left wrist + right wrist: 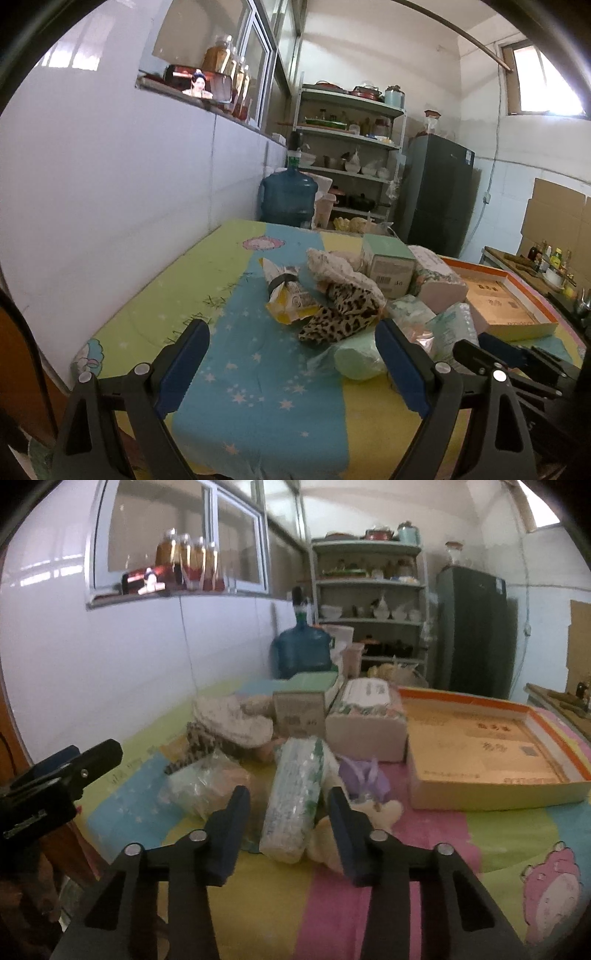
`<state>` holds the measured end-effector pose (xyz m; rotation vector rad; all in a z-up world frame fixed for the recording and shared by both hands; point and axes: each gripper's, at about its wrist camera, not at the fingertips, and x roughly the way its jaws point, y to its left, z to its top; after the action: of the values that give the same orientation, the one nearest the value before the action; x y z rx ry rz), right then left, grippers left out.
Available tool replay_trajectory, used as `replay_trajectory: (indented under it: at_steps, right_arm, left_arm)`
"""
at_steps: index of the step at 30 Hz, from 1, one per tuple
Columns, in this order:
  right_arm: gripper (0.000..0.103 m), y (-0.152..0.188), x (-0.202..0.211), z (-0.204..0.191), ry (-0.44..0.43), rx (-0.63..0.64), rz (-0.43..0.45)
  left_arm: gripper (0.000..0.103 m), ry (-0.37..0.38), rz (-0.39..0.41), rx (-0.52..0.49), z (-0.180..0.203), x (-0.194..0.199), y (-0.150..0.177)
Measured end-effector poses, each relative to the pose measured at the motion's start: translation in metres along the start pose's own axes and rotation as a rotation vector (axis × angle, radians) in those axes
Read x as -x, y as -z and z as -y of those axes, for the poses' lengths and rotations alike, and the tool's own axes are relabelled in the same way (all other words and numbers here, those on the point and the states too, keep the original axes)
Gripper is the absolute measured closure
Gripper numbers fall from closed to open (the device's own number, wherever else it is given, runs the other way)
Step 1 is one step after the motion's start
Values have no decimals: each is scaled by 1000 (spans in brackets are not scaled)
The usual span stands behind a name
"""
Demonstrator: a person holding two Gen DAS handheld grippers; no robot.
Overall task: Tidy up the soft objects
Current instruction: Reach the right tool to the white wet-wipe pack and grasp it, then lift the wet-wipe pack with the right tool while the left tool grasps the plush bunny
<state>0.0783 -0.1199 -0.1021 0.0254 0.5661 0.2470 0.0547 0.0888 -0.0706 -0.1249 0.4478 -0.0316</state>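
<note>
Sorting looks barely begun: the soft things still lie heaped mid-table on the cartoon-print cloth (258,369), and the shallow orange-rimmed box (546,716) beside them holds nothing visible — presumably the place they belong. The left gripper (291,334) hangs over bare cloth, jaws spread wide and empty. The right gripper (288,794) is also parted, its fingers flanking the tissue pack (295,794) without visibly touching it.

Only the left wrist view shows the leopard-print cloth (343,314) and yellow printed bag (288,299) clearly; only the right wrist view reveals the purple-and-cream plush toy (364,779) beside the pack — and the box interior.
</note>
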Motion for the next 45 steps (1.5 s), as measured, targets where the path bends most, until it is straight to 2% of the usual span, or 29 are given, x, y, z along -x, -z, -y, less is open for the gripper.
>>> replay_trajectory:
  at_steps: [2, 4, 10, 20, 26, 32, 34, 38, 43, 45]
  right_arm:
    - [65, 0, -8, 2, 1, 2, -17]
    - [74, 0, -13, 3, 0, 2, -30]
    - [80, -1, -11, 10, -23, -19, -22]
    - [81, -19, 33, 27, -68, -82, 142]
    - [81, -27, 67, 60, 42, -115, 232]
    - [81, -22, 88, 102, 130, -177, 246]
    - [81, -19, 92, 110, 139, -186, 245]
    - [81, -12, 101, 126, 149, -201, 248]
    - [81, -6, 99, 141, 142, -217, 236]
    - [81, -3, 98, 144, 138, -221, 229]
  left_arm:
    - [11, 10, -7, -2, 0, -4, 1]
    - [11, 18, -13, -5, 1, -7, 3]
    - [11, 50, -26, -20, 8, -13, 3]
    - [11, 132, -14, -60, 38, -5, 4]
    - [11, 240, -16, -114, 81, -1, 3]
    - [11, 312, -92, -172, 136, -21, 13]
    - [13, 307, -113, -200, 153, -29, 19]
    - [18, 236, -151, -227, 171, -47, 32]
    - [24, 226, -218, -225, 178, -64, 45]
    - [33, 229, -238, -228, 180, -67, 50]
